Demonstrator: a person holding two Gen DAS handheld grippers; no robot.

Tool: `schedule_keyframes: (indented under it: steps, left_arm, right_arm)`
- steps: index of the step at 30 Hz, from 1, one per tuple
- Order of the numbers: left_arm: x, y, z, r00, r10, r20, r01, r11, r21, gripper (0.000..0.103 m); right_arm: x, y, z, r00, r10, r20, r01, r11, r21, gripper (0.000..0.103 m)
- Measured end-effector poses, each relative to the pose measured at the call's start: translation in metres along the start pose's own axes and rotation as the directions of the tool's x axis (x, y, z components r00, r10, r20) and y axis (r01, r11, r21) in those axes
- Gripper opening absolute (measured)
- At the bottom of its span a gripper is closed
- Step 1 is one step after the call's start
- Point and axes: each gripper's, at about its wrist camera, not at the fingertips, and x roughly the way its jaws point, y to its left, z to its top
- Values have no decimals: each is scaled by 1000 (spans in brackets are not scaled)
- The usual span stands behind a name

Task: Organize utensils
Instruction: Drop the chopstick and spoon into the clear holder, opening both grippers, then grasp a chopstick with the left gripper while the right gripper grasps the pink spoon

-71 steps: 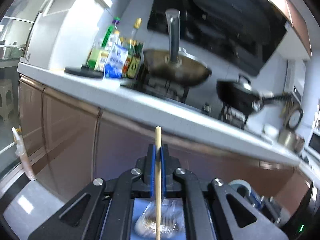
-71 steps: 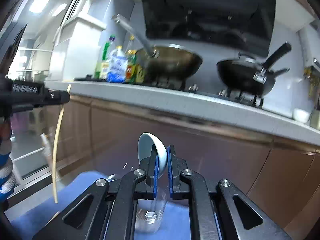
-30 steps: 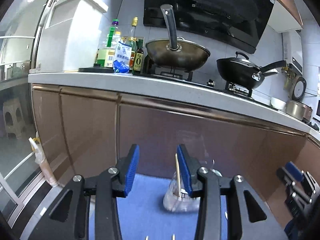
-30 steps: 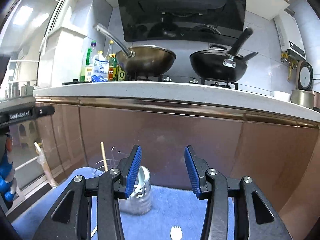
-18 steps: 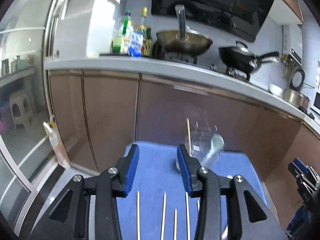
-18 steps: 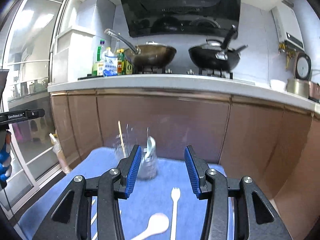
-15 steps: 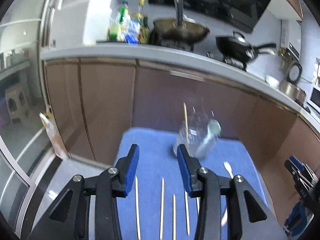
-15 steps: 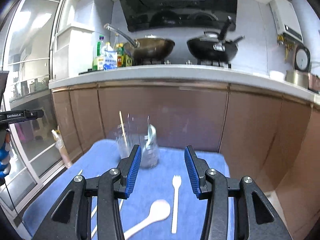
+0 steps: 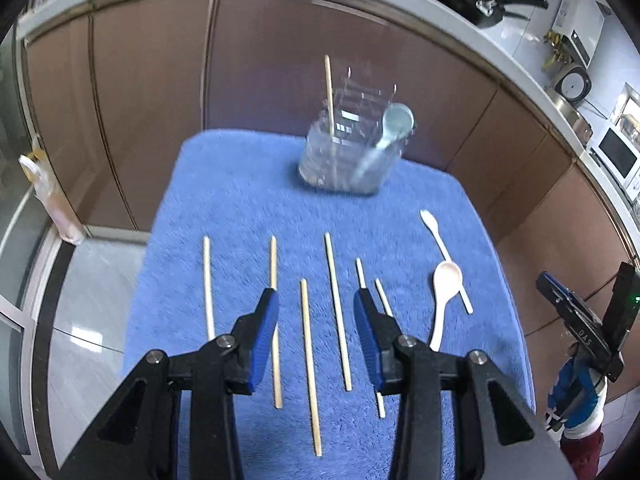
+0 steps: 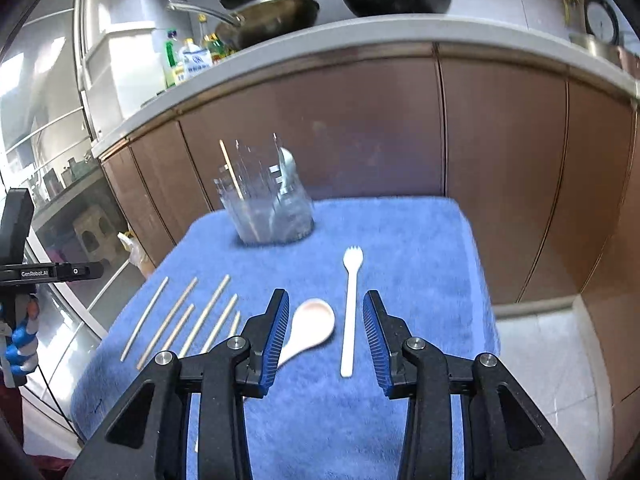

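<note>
Only the right view shows the fork (image 10: 351, 312) tines; both grippers' fingers (image 9: 264, 332) gape empty.

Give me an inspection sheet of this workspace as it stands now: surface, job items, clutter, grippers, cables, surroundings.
Surface: blue towel covers the table.
Job's things: clear holder at the far edge, with one chopstick and a spoon standing in it; six loose chopsticks, a pale spoon and a white fork lie flat.
Clutter: nothing seen.
Grippers: left gripper open and empty above the chopsticks; right gripper open and empty above spoon and fork.
Cables: nothing seen.
Surroundings: brown cabinets, counter with pans and bottles.
</note>
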Motion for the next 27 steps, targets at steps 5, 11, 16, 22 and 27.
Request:
schedule_keyframes:
  steps: [5, 11, 16, 22, 27]
  left_arm:
    - [32, 1, 0, 995, -37, -93, 37, 999, -3, 37]
    - [75, 8, 0, 976, -55, -211, 44, 997, -56, 37]
    - [102, 10, 3, 964, -61, -257, 42, 996, -82, 36]
    - [134, 13, 8, 946, -24, -323, -5, 996, -89, 30]
    - [151, 14, 8, 933, -10, -361, -17, 997, -72, 26]
  right_arm:
    - [19, -6, -11, 999, 24, -48, -24, 1000, 8, 38]
    - [52, -9, -22, 989, 72, -126, -70, 997, 23, 38]
    - [74, -17, -27, 980, 96, -176, -89, 995, 48, 38]
    - [88, -21, -28, 972, 111, -205, -101, 993, 59, 38]
    - [101, -26, -25, 963, 142, -231, -125, 989, 83, 33]
